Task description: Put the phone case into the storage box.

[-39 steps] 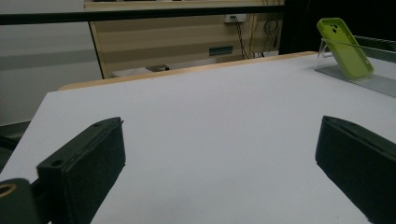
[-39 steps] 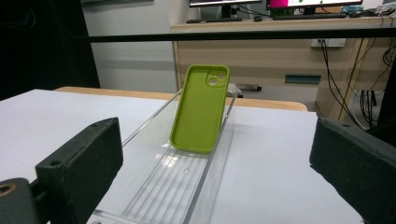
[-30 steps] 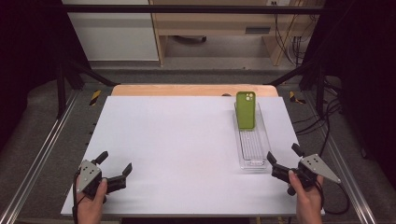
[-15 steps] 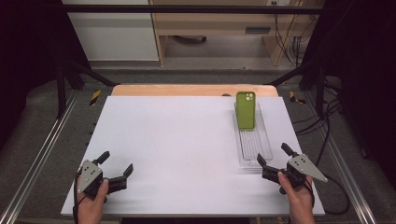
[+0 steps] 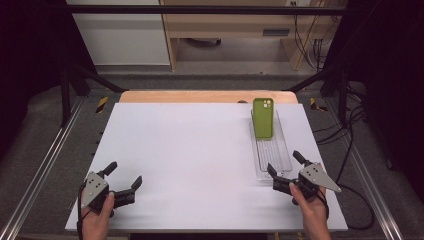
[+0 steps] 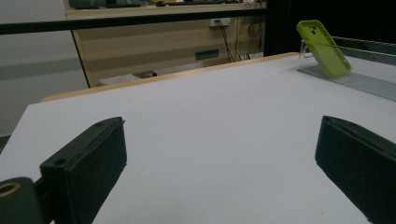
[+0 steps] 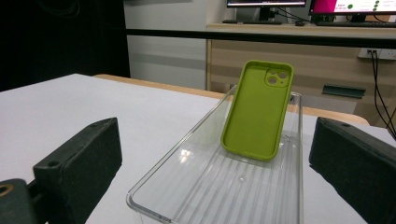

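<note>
A green phone case leans upright at the far end of a long clear plastic tray on the right side of the white table. My right gripper is open at the tray's near end, its jaws to either side of that end, nothing between them. My left gripper is open near the front left of the table, over bare white surface, with the tray far off to its right.
The white tabletop lies on a wooden board whose far edge shows. Metal rails run along both sides of the table. Cables lie to the right. A wooden desk stands beyond.
My right gripper has moved left and forward from the table's right front corner to the tray's near end. The left gripper has stayed put.
</note>
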`<state>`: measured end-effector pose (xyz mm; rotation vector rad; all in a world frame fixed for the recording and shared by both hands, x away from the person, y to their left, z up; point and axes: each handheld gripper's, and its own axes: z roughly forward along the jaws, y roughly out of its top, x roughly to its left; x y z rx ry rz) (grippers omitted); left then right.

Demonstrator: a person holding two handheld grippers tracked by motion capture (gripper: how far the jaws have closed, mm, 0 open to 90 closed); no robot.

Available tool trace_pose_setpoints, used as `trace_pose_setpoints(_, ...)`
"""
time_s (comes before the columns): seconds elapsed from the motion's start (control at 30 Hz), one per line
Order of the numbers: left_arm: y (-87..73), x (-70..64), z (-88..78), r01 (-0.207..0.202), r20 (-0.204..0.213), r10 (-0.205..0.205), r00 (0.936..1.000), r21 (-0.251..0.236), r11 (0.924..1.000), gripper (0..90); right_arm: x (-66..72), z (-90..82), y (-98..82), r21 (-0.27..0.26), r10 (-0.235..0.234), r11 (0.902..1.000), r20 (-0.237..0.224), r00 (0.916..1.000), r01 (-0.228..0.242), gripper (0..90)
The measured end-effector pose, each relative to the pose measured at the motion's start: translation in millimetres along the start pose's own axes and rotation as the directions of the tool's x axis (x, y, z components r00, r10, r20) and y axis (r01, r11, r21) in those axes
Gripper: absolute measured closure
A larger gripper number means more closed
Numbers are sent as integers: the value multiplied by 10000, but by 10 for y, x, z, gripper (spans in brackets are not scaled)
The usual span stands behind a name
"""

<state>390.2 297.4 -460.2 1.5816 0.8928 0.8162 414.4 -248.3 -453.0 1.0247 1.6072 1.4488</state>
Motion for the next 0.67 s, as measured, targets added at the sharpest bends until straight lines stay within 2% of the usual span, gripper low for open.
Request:
trace_pose_setpoints(0.33,8,-17,0,-42,155,43,9999,-116,9999,15,18,37,-45,-118,183,9998,-27,9998,-183,30)
trace_pose_setpoints(0.67,12,-39,13,26,286,-23,9996,-120,9999,15,-53,-18,-105,-145,355,9993,88,9993,-354,34)
